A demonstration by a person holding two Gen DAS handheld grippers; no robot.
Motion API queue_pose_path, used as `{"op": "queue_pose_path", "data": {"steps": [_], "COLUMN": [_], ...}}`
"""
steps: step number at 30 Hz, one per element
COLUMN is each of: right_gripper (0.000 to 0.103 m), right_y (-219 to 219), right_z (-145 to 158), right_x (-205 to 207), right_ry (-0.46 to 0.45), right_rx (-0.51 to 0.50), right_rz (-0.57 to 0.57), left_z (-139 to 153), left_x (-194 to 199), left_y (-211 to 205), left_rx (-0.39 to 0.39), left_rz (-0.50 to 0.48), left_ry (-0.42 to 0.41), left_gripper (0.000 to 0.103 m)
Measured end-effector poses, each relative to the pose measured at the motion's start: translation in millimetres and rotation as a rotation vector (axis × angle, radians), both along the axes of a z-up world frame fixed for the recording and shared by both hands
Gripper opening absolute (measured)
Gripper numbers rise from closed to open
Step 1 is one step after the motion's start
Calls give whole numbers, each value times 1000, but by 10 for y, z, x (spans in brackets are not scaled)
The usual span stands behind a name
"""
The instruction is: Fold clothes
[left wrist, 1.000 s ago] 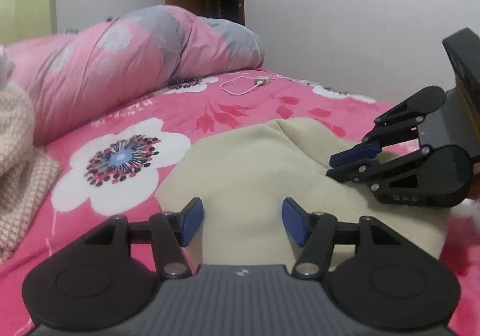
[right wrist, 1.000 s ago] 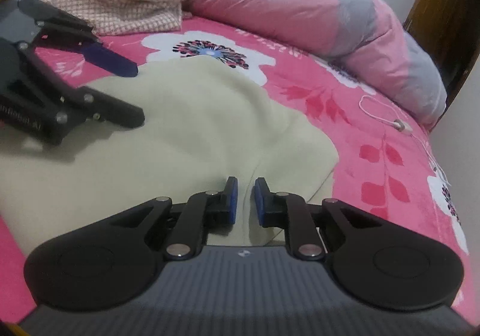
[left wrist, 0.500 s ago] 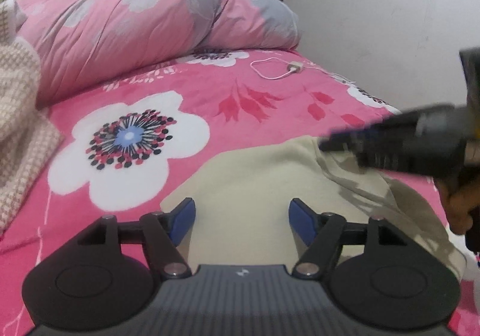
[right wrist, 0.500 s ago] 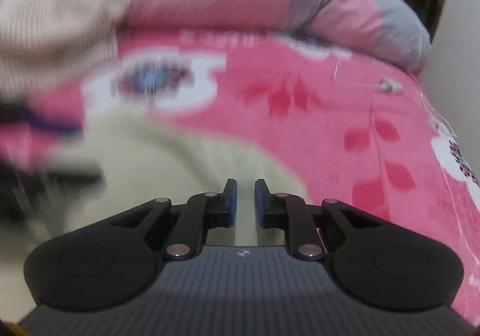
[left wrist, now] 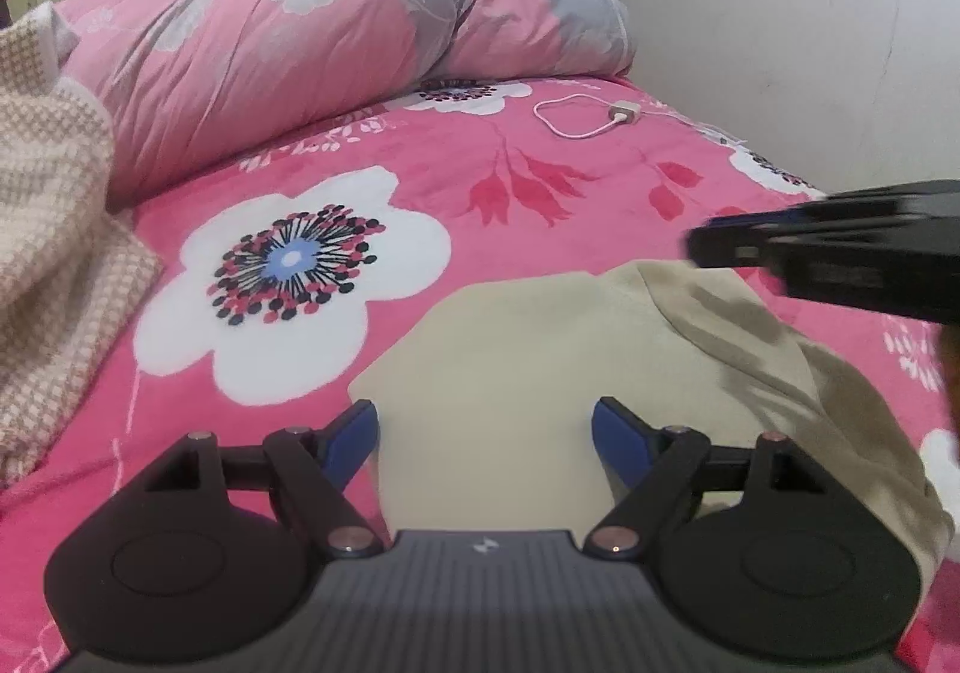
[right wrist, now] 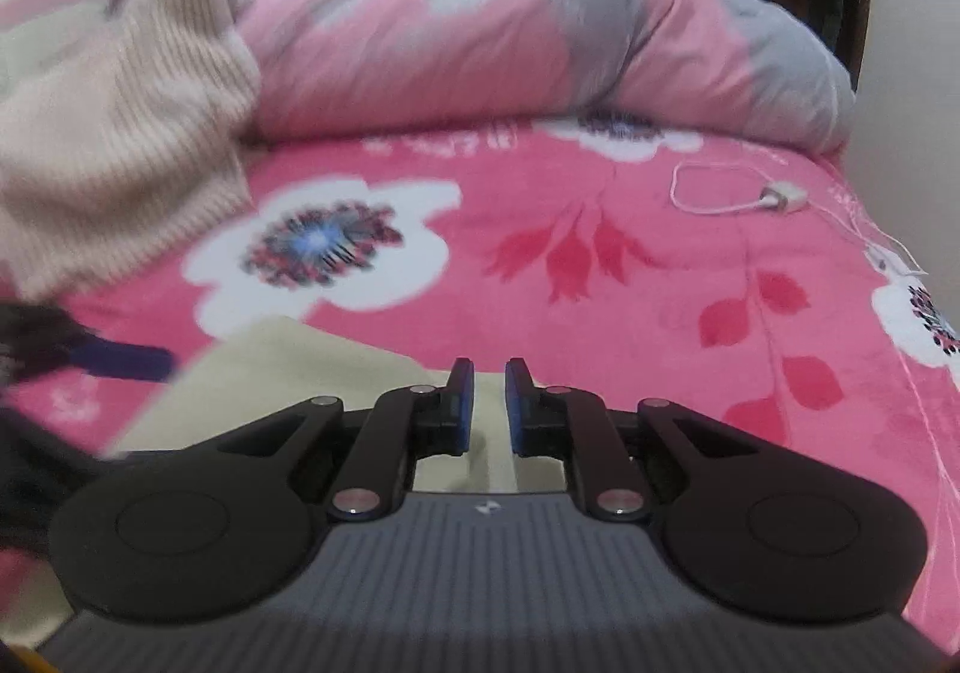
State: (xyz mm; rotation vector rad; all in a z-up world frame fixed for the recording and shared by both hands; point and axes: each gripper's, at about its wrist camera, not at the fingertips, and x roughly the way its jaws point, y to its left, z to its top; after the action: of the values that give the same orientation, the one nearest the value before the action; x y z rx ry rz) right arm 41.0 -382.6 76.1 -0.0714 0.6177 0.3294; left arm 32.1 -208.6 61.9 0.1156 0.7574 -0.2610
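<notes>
Cream garment (left wrist: 540,361); pink white-flowered bedspread (left wrist: 456,175); pink-grey duvet (left wrist: 336,24); beige-checked knit (left wrist: 48,205).

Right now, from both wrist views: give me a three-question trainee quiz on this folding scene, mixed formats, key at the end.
1. True or false: the left tool has its fingers spread wide over the cream garment.
2. Multiple choice: the white charging cable lies
A. on the cream garment
B. on the pink floral bedspread, near the wall
C. on the knitted sweater
3. Fill in: in its own view the right tool has its fingers nearly closed with a narrow ____ between them; whether they pinch cloth cannot be told.

Key: 1 true; 2 B; 3 gap
</notes>
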Motion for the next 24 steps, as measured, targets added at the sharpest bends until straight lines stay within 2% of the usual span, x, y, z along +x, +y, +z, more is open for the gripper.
{"op": "queue_pose_path", "data": {"steps": [3, 4, 6, 8, 10, 15, 19, 22, 24], "right_gripper": [10, 10, 8, 8, 10, 10, 10, 10, 10], "right_y": [-93, -80, -23, -28, -55, -60, -48, -117, -124], "right_z": [24, -56, -371, -469, -295, 96, -151, -421, -310], "right_x": [-229, -231, -194, -255, -261, -707, -876, -902, -872], "right_ry": [1, 24, 88, 43, 51, -55, 5, 14, 33], "right_rx": [12, -16, -138, -160, -120, -57, -92, -74, -49], "right_rz": [15, 14, 1, 6, -30, 22, 43, 30, 1], "left_z": [10, 14, 20, 38, 64, 104, 145, 181, 206], "left_x": [-14, -19, -28, -62, -79, -137, -213, -275, -313], "left_y": [-36, -49, -73, -103, -134, -186, -211, -220, -219], "left_rx": [16, 22, 33, 59, 87, 125, 156, 175, 187], "left_rz": [4, 6, 9, 15, 13, 16, 13, 15, 16], "left_ry": [-1, -2, -2, -15, -25, -34, -43, -46, -51], "left_gripper": [81, 81, 81, 81, 80, 79, 79, 79, 79]}}
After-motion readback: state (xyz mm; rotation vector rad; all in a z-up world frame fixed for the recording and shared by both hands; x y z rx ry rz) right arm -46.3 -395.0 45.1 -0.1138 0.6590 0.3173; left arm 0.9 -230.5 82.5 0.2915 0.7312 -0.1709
